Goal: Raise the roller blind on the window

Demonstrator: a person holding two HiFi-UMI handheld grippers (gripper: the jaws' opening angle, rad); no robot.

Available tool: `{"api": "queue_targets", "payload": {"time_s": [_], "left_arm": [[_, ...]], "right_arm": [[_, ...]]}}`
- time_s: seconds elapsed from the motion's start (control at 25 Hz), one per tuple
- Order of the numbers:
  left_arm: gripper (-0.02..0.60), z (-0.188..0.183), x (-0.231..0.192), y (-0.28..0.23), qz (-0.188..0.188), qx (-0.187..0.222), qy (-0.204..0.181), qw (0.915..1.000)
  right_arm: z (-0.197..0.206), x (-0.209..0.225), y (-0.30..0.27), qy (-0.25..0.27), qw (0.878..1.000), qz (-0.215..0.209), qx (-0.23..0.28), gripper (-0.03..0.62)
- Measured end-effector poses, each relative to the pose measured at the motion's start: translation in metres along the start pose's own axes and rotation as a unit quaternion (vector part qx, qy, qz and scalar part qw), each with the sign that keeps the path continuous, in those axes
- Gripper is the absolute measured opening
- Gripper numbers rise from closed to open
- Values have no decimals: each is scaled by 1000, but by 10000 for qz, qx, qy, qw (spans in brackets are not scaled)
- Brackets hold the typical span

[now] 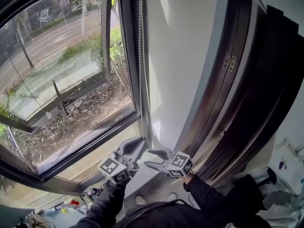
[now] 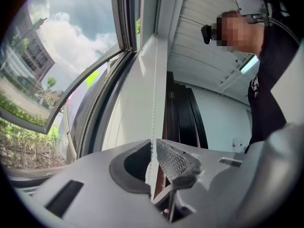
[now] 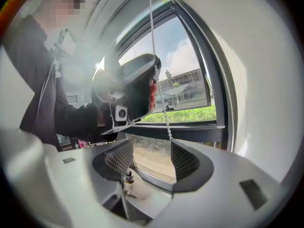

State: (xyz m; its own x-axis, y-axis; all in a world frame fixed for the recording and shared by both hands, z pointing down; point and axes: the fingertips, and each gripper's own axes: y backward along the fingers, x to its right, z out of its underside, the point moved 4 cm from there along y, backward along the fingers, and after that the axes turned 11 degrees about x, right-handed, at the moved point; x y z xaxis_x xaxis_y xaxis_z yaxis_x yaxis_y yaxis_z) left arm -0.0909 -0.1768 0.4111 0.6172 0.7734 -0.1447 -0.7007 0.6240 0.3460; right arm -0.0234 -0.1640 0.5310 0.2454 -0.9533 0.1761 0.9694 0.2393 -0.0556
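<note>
The bead chain (image 1: 141,56) of the blind hangs straight down the right side of the window frame (image 1: 133,87), between the glass and the white wall (image 1: 185,56). In the head view the glass is uncovered, and one pane (image 1: 57,75) is swung open towards the street.

The left tongs (image 1: 137,147) are held low at the foot of the frame, just beside the right tongs (image 1: 151,158). In the left gripper view the left tongs (image 2: 153,144) are pinched narrow on the chain (image 2: 153,113) – it runs down between the two pads.

The right tongs (image 3: 151,148) stand wide, holding nothing. The chain (image 3: 153,32) drops past the left tongs (image 3: 133,87) above and reaches the right-hand pad's tip – whether it touches, I cannot tell.
</note>
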Motion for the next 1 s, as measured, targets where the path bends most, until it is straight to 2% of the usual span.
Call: {"api": "queue_targets", "payload": {"time_s": [0.04, 0.08, 0.16, 0.2, 0.24, 0.32, 0.48, 0.6, 0.84, 1.0], "left_arm": [[45, -1, -2, 3, -54, -8, -152, 9999], [67, -2, -4, 7, -153, -60, -302, 9994], [69, 2, -10, 21, -393, -190, -449, 9980], [69, 6, -12, 30, -506, -243, -457, 9974], [63, 12, -12, 40, -607, -286, -442, 9968], [7, 25, -8, 58, -746, -386, -364, 9958], [6, 50, 7, 80, -878, -555, -179, 9944], [6, 59, 15, 85, -1018, -480, 22, 9936], [6, 54, 22, 88, -1159, -399, -247, 9922], [6, 50, 24, 87, -1059, -351, -197, 9936]], "right_arm": [[-8, 2, 5, 20, 9998, 116, 162, 253], [-16, 4, 10, 83, 9990, 292, 318, 226], [-28, 8, 20, 362, 9957, 703, 477, 39], [-31, 9, 24, 506, 9939, 855, 481, 9], [-32, 8, 28, 594, 9927, 942, 469, 6], [-32, 3, 33, 597, 9920, 1004, 488, 6], [-42, -7, 36, 530, 9900, 1090, 724, 5], [-52, -17, 33, 549, 9878, 1038, 1024, 5], [-55, -28, 26, 687, 9855, 965, 1215, 6], [-57, -31, 26, 728, 9843, 950, 1297, 6]]}}
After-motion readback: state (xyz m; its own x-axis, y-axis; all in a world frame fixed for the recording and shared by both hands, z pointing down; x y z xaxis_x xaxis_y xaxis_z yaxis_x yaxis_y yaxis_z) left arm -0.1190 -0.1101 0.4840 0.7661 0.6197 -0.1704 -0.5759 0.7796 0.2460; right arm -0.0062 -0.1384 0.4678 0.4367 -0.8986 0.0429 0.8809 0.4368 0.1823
